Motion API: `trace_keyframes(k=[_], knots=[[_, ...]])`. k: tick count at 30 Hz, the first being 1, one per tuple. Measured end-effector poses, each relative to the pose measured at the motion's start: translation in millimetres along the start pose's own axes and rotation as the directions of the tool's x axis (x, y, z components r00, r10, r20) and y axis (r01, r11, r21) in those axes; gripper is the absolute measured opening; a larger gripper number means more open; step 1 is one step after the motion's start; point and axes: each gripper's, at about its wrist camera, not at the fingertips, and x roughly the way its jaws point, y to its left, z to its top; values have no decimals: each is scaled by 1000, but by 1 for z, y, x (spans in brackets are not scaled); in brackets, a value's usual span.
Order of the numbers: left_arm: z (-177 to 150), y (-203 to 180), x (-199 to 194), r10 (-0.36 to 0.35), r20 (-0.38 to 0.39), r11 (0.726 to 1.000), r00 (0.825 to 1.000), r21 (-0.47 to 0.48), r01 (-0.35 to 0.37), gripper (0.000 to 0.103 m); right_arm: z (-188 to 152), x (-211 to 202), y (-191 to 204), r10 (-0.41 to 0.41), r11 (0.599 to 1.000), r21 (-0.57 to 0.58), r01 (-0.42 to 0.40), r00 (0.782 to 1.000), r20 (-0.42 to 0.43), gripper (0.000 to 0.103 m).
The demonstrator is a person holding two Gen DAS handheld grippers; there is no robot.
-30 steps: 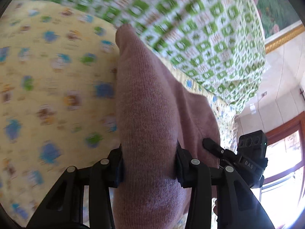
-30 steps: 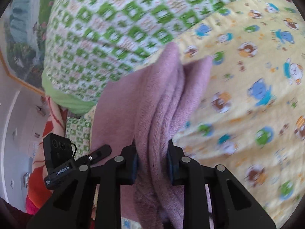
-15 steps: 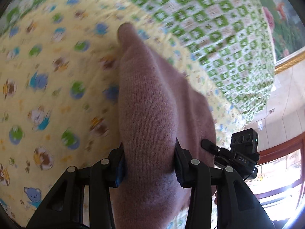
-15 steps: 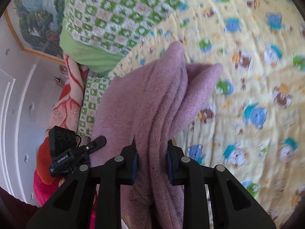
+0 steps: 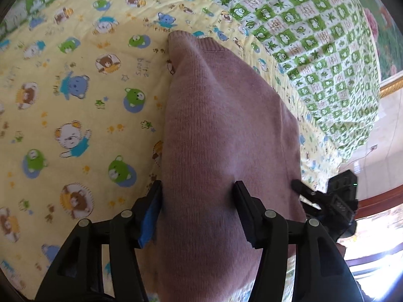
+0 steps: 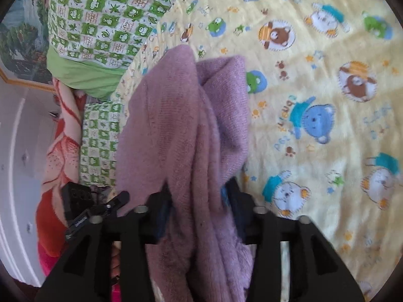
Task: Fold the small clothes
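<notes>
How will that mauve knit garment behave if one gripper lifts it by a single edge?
Probably floppy: the mauve knit garment already bunches into soft folds between the right gripper fingers. Likely grippy, not slippery, given its fuzzy ribbed surface. It should drape and unfold; both grippers' jaws have just been opening around it, the left gripper too.

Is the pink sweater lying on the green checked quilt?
No, the pink sweater lies on the yellow bear-print blanket; the green checked quilt sits beyond it.
</notes>
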Motion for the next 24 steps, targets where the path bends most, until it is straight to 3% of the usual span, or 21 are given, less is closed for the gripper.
trace_keyframes(k=[5,9,20,24], knots=[[-17,1,-22,21,12,1000,1000,20,-21,61,-19,-37,9,-43,998,-42,46,998,55,56],[-40,5,-32,25,-17,999,1000,34,-24,61,-46,-56,18,-62,994,-90,65,997,39,56],[-83,5,-24,39,-112,997,993,71,-31,61,-84,-41,13,-87,992,-94,84,996,-28,55],[-87,4,-15,44,-129,997,991,65,-36,61,-81,-38,11,-69,995,-68,67,997,-31,32]])
